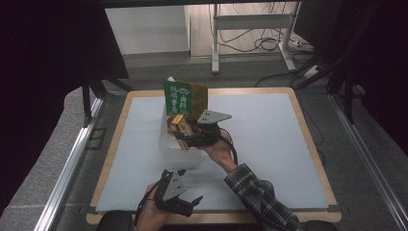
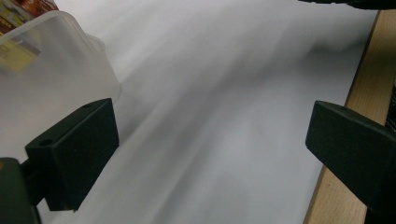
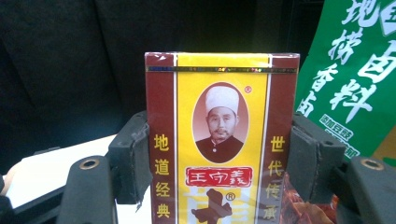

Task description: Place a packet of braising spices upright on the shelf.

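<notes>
A yellow and dark red box (image 3: 219, 140) with Chinese print and a portrait stands upright between the two black jaws of my right gripper (image 3: 219, 156), whose pads press on its sides. From the high view the right gripper (image 1: 185, 136) holds that box (image 1: 178, 123) over a clear plastic bin (image 1: 174, 147) in the middle of the table. A tall green packet (image 1: 183, 98) stands at the bin's far end, and its green face (image 3: 355, 79) rises beside the box. My left gripper (image 1: 185, 198) rests near the table's front edge, jaws wide apart with nothing between them (image 2: 210, 154).
A pale grey mat (image 1: 269, 139) covers the wooden table (image 1: 308, 130). The bin's frosted wall (image 2: 51, 88) sits just left of the left jaw. The table's wooden edge (image 2: 369, 79) runs along the right. A plaid sleeve (image 1: 257, 195) reaches in from the bottom.
</notes>
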Available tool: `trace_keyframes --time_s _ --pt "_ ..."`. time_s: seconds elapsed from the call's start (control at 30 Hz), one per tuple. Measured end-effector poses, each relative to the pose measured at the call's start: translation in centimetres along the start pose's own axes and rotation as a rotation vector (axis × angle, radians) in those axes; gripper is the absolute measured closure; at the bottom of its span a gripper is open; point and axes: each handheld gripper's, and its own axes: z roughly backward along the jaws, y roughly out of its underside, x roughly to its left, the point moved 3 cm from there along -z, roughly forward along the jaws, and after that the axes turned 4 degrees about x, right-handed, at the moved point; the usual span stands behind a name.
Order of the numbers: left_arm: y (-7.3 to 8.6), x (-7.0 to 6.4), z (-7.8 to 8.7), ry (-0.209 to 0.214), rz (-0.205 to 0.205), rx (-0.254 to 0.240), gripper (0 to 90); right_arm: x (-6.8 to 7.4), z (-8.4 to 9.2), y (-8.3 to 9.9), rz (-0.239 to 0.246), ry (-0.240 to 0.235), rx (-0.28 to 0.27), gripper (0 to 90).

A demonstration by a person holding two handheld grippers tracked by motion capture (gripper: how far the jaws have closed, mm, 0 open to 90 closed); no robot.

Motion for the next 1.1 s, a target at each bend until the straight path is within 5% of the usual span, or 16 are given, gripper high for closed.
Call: trace_keyframes --time_s 0.27,0.5,0.83,1.1 --pt "0.0 0.0 -0.1 0.001 -0.003 0.004 2.3 -0.4 0.6 0.4 -0.056 0.001 -0.015 31.9" --pt "0.0 -0.1 -0.1 0.004 -0.003 0.008 2.3 -0.5 0.2 1.9 -0.046 0.009 0.005 32.0" --pt "0.0 -0.2 -0.2 0.006 -0.007 0.011 2.3 -0.7 0.5 3.8 -0.035 0.036 0.068 32.3" --pt "0.0 -0.3 -0.3 0.006 -0.012 0.012 2.3 -1.0 0.9 4.5 -0.078 0.040 0.130 32.4"
